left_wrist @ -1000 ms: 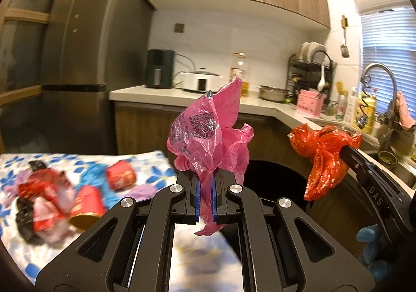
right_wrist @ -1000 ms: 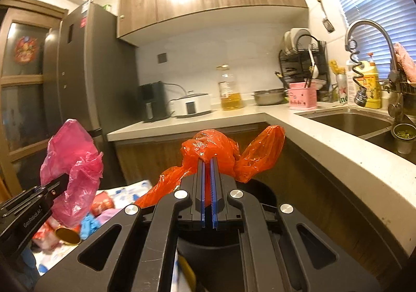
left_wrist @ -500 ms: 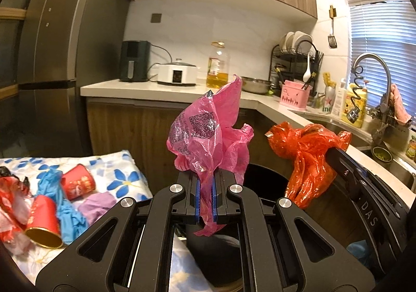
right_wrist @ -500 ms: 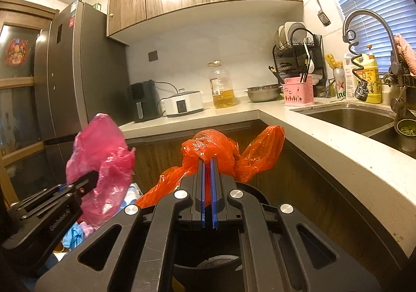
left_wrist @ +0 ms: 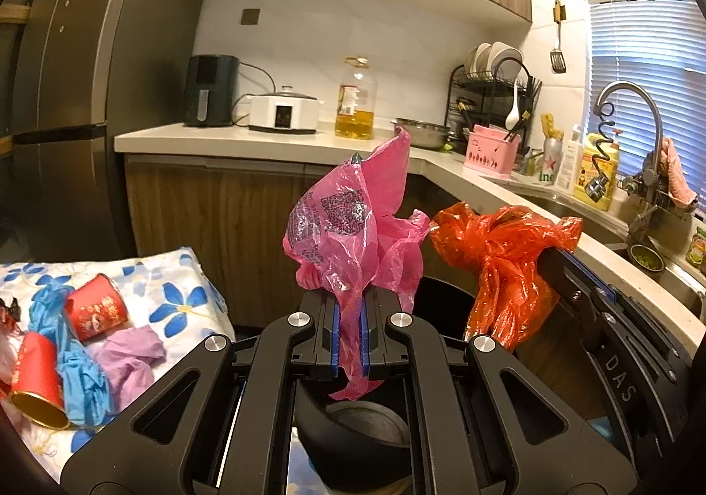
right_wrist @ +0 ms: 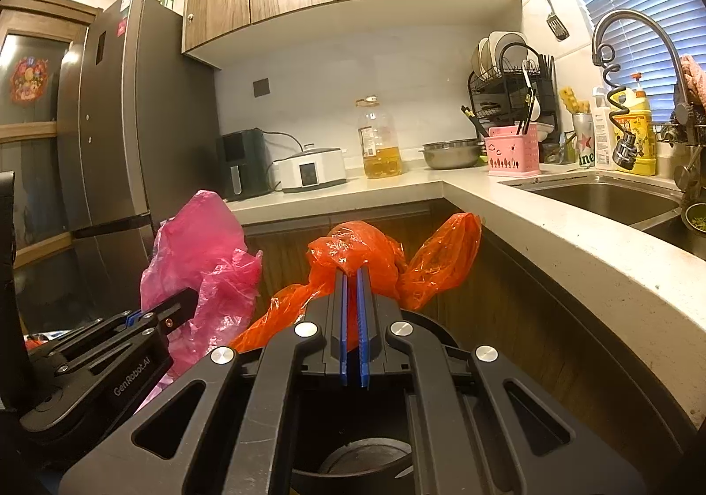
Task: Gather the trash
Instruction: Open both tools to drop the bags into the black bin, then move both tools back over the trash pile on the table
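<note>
My left gripper (left_wrist: 348, 309) is shut on a crumpled pink plastic bag (left_wrist: 353, 226), held up over a black trash bin (left_wrist: 353, 433). My right gripper (right_wrist: 351, 287) is shut on a crumpled orange plastic bag (right_wrist: 375, 256), also above the bin (right_wrist: 362, 455). The two bags hang side by side, close together. The orange bag (left_wrist: 498, 261) and right gripper (left_wrist: 569, 274) show at right in the left wrist view; the pink bag (right_wrist: 198, 261) and left gripper (right_wrist: 154, 314) at left in the right wrist view.
A flowered cloth (left_wrist: 176, 292) at left carries red paper cups (left_wrist: 95, 314), blue gloves (left_wrist: 79, 371) and a purple wrapper (left_wrist: 128, 354). A kitchen counter (right_wrist: 551, 230) with sink (right_wrist: 609, 195) runs along the right. A fridge (right_wrist: 119, 142) stands at left.
Both grippers have swung right, away from the cloth, and come over the black bin. The two bags have drawn closer together. Both stay shut on their bags.
</note>
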`<state>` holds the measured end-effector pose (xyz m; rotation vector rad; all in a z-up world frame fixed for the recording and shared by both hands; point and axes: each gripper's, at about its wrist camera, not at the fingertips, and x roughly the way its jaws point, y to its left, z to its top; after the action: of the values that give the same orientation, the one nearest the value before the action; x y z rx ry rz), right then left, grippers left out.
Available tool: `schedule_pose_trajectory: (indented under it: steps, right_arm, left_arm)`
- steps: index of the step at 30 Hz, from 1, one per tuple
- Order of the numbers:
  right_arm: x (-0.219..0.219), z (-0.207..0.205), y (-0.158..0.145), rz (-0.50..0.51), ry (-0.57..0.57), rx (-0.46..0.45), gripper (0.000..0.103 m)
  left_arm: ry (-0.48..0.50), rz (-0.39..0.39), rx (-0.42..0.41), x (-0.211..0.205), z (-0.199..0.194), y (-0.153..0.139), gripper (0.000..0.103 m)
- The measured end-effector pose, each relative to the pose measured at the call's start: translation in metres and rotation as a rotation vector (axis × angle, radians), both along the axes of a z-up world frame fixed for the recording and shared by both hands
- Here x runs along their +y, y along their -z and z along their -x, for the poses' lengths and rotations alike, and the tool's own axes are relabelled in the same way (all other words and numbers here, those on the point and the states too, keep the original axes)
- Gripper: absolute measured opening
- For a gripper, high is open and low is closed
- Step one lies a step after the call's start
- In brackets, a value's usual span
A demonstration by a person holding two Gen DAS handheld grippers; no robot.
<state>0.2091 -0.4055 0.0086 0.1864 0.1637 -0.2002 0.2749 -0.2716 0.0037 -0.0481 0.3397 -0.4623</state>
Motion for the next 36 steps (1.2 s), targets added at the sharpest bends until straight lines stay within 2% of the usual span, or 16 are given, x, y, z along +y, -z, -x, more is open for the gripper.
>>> schedule_pose_trajectory:
  steps: [3, 5, 6, 7, 9, 11, 15, 17, 23, 27, 36]
  right_arm:
    - [-0.003, -0.003, 0.002, -0.007, -0.002, 0.0, 0.008]
    - [-0.006, -0.004, 0.004, -0.006, 0.005, 0.002, 0.019]
    - [-0.007, -0.003, 0.004, -0.006, 0.008, 0.003, 0.021]
    - [-0.008, -0.002, 0.004, -0.008, 0.014, 0.002, 0.026]
    - [-0.011, 0.0, 0.005, -0.011, 0.024, 0.0, 0.032]
    - [-0.014, 0.004, 0.005, -0.014, 0.035, -0.002, 0.043]
    - [-0.013, 0.012, 0.004, -0.016, 0.033, 0.001, 0.057]
    - [-0.011, 0.016, 0.004, -0.017, 0.027, 0.001, 0.07]
    - [-0.003, 0.033, 0.006, -0.059, -0.023, 0.003, 0.085]
    - [0.005, 0.043, 0.01, -0.093, -0.067, 0.014, 0.086]
    - [0.02, 0.069, 0.005, -0.09, -0.061, -0.004, 0.086]
  left_arm:
    - [0.02, -0.014, 0.003, -0.007, -0.003, 0.004, 0.008]
    - [0.019, -0.019, 0.008, -0.009, -0.005, 0.007, 0.017]
    - [0.016, -0.016, 0.015, -0.009, -0.006, 0.009, 0.03]
    - [0.015, -0.011, 0.019, -0.008, -0.007, 0.01, 0.052]
    - [0.008, 0.013, 0.014, -0.004, -0.006, 0.011, 0.062]
    - [-0.003, 0.012, 0.012, -0.001, -0.005, 0.011, 0.066]
    - [-0.052, 0.025, 0.025, 0.014, -0.002, 0.012, 0.074]
    - [-0.075, 0.033, 0.027, 0.022, 0.003, 0.012, 0.078]
    - [-0.158, 0.027, 0.002, 0.049, 0.029, 0.011, 0.087]
    - [-0.2, 0.044, -0.007, 0.068, 0.047, 0.009, 0.09]
    - [-0.253, 0.037, 0.012, 0.094, 0.072, 0.01, 0.092]
